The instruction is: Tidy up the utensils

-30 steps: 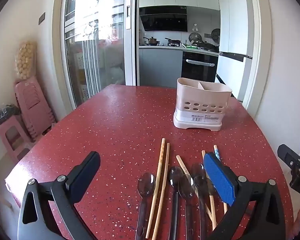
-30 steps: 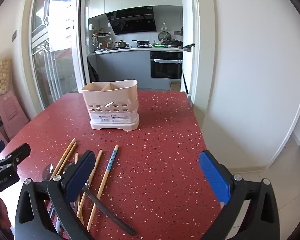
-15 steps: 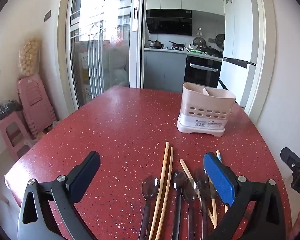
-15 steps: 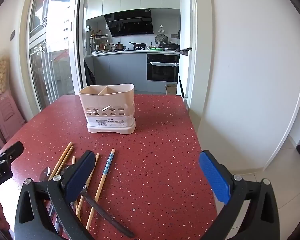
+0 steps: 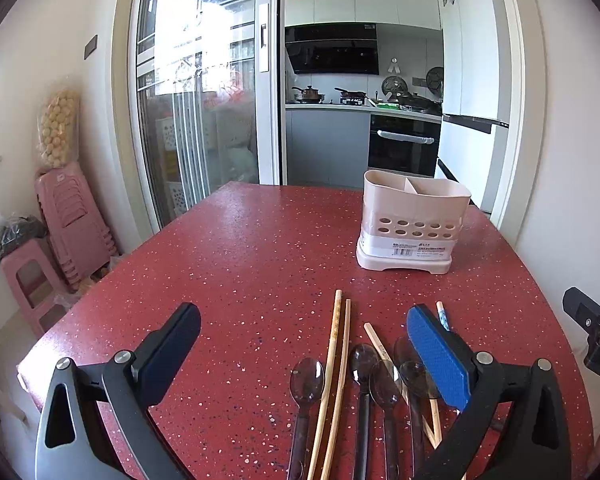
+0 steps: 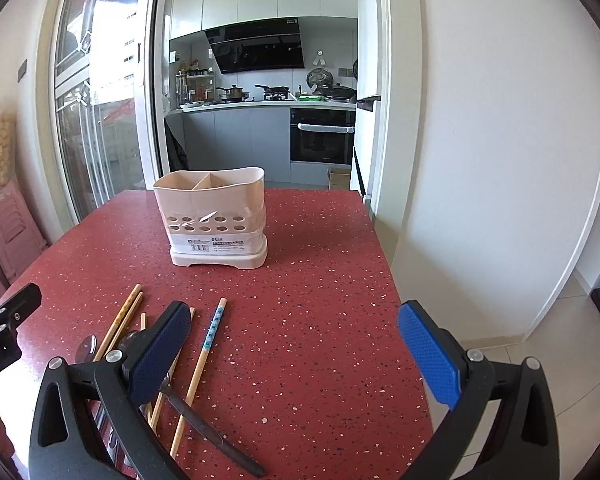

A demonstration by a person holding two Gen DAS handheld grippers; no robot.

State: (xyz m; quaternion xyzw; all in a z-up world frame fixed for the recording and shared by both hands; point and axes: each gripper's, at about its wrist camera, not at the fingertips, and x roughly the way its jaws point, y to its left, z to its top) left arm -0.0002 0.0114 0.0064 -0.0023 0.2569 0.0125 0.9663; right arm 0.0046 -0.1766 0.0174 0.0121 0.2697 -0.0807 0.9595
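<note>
A beige two-compartment utensil holder (image 5: pixel 414 220) stands upright and empty on the red speckled table (image 5: pixel 240 264); it also shows in the right wrist view (image 6: pixel 214 216). Several dark translucent spoons (image 5: pixel 306 380) and wooden chopsticks (image 5: pixel 334 364) lie side by side near the front edge. A blue-patterned chopstick (image 6: pixel 208 344) and a dark spoon handle (image 6: pixel 216 436) lie beside them. My left gripper (image 5: pixel 304 344) is open and empty above the utensils. My right gripper (image 6: pixel 296 344) is open and empty, to their right.
The table's right edge (image 6: pixel 400 300) drops to a tiled floor beside a white wall. Pink stacked stools (image 5: pixel 72 220) stand left of the table by a glass sliding door. A kitchen with an oven (image 5: pixel 404 144) lies beyond the far edge.
Both grippers have tilted up and drawn back a little, so the holder and utensils sit lower in view. Both stay open. Nothing on the table moved.
</note>
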